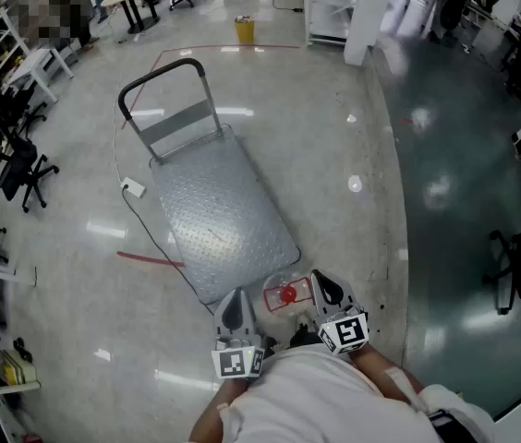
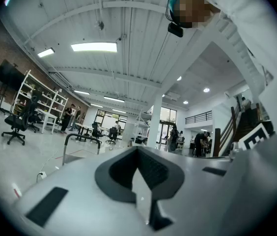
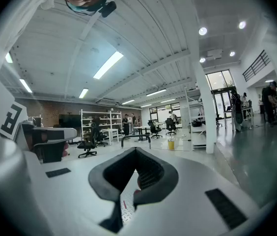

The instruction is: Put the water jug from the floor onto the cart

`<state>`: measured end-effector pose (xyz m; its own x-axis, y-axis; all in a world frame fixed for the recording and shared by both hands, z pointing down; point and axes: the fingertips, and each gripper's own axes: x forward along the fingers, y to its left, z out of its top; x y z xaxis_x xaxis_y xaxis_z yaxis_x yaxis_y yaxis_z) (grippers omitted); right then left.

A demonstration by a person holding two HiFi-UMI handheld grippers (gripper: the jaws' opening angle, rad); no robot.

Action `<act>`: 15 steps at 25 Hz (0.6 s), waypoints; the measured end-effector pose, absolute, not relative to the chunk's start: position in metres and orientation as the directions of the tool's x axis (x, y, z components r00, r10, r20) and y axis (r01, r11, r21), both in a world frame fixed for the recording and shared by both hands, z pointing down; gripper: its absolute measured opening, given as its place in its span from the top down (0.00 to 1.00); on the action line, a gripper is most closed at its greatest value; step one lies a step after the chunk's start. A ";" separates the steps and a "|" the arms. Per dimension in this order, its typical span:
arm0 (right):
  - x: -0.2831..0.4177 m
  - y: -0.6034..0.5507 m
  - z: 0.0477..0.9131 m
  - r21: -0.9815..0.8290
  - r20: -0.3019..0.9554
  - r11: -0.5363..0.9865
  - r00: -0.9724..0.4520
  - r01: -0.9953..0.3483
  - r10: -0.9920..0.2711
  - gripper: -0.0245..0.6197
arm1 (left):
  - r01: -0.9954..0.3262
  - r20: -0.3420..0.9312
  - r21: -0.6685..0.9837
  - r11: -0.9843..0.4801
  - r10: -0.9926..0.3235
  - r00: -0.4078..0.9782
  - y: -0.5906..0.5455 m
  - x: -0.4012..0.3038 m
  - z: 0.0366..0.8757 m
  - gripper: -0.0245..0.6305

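The clear water jug (image 1: 287,294) with a red cap stands on the floor just off the near end of the cart (image 1: 224,212). The cart is a grey chequer-plate platform, and its black handle (image 1: 161,74) is at the far end. My left gripper (image 1: 234,297) is shut, low and just left of the jug, with nothing in it. My right gripper (image 1: 321,281) is shut too, close on the jug's right. In the left gripper view the gripper (image 2: 138,154) points level over the floor towards the handle (image 2: 82,138). In the right gripper view the gripper (image 3: 136,154) has a bit of red showing through the gap between its jaws.
A white plug block (image 1: 133,188) with a black cable lies left of the cart, and a red tape strip (image 1: 150,259) runs nearer me. Office chairs (image 1: 22,169) and shelves line the left side. A yellow bin (image 1: 244,29) and a white pillar (image 1: 371,7) stand far ahead. Dark glossy flooring (image 1: 464,183) lies to the right.
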<state>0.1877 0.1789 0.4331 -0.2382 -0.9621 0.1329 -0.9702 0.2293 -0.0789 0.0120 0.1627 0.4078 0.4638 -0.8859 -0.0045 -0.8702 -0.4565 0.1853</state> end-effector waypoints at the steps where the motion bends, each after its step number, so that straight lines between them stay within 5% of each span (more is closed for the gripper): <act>1: 0.188 0.179 0.433 -0.078 0.132 0.232 -0.240 -0.970 -0.962 0.94 | -0.870 -0.003 0.186 -0.456 -0.886 0.464 0.163 0.012 0.409 0.96; 15: 0.192 0.175 0.453 -0.064 0.168 0.230 -0.238 -0.971 -0.957 0.94 | -0.873 0.020 0.187 -0.450 -0.887 0.461 0.164 0.016 0.418 0.96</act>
<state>0.1917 0.1746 0.4526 -0.2381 -0.9566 0.1680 -0.9710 0.2304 -0.0645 0.0158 0.1644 0.4175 0.4612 -0.8871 0.0200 -0.8733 -0.4498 0.1869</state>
